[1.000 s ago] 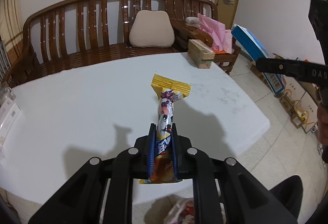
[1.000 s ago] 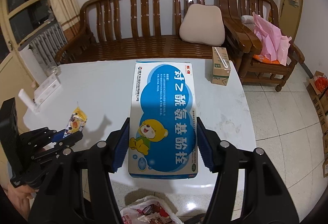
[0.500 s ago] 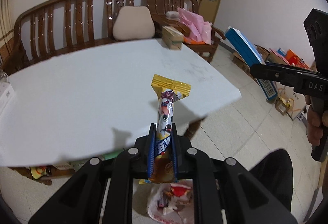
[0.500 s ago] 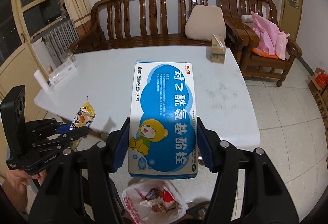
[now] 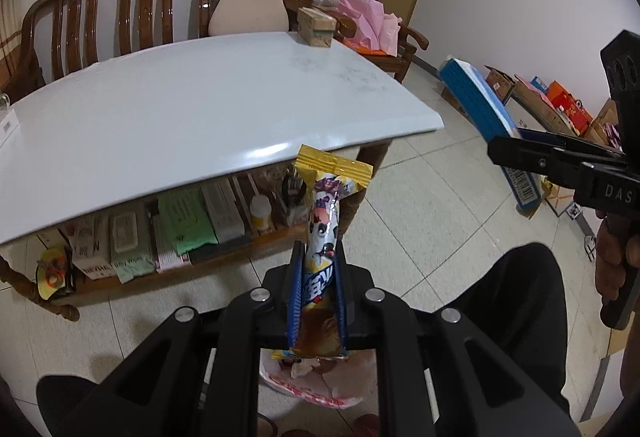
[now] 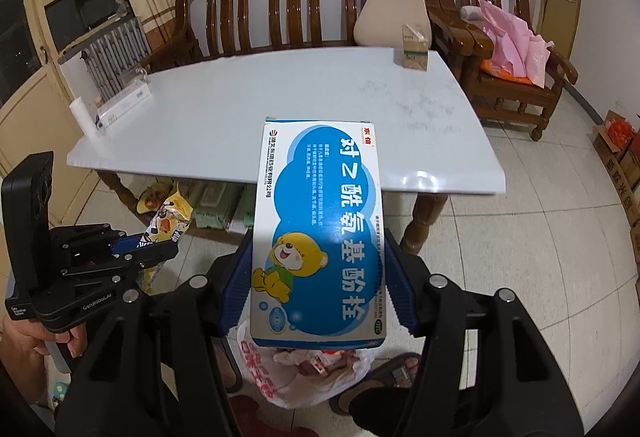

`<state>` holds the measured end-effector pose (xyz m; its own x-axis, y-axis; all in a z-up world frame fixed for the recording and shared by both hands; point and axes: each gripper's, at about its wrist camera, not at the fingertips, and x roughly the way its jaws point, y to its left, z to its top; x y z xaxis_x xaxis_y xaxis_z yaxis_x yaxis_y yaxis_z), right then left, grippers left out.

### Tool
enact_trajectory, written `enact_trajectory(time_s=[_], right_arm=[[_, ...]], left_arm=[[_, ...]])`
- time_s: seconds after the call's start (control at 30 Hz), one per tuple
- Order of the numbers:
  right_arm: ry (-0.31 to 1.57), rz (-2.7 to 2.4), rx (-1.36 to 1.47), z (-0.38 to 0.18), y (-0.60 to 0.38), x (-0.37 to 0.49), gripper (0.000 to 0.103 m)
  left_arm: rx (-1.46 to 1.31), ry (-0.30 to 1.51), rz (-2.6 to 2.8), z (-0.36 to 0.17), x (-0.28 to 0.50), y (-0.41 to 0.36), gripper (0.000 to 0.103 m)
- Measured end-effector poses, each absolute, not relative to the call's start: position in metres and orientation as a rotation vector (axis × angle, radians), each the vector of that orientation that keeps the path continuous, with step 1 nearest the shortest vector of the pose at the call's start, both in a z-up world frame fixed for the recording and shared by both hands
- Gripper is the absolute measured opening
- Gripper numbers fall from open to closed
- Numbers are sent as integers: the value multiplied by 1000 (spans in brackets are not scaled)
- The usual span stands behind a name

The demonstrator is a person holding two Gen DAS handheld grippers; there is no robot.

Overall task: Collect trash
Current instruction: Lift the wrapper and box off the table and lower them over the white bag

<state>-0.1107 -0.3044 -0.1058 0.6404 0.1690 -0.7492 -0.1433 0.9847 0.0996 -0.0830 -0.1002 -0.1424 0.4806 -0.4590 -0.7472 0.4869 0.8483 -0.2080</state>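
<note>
Behind the white table stood a wooden bench and a small carton at the table's far corner. Over the tiled floor, the left gripper pinched a snack wrapper, while the right gripper clamped a blue medicine box, both above a plastic trash bag between the person's feet.

snack wrapper: yellow, upright, clamped | medicine box: blue-white, gripped flat | trash bag: white, open, floor
</note>
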Motion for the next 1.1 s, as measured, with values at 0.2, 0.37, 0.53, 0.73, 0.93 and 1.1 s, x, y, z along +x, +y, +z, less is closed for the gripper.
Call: enact_trajectory(time_s=[0.2,0.37,0.53,0.73,0.93,1.1], right_arm=[[911,176,42,-137,-297,-133,58],[984,162,61,-174,-298,-140,58],[1056,148,79,-209,-298,-138,58],[1136,126,88,-252,-295,-128,58],[1231,110,94,-299,-296,-113,58],[1309,113,124,-336,-297,-102,58]], left_arm=[[48,966,-591,-171,-105,-112,14],[75,1043,-592,-206,-117,-118,14],[79,1135,-593,-244,-114,-125,14],[123,1222,-603,-285,-107,-138,14],[142,1306,-588,-329,-96,-143,14],[150,1362,-596,-365,-94,-148,14]])
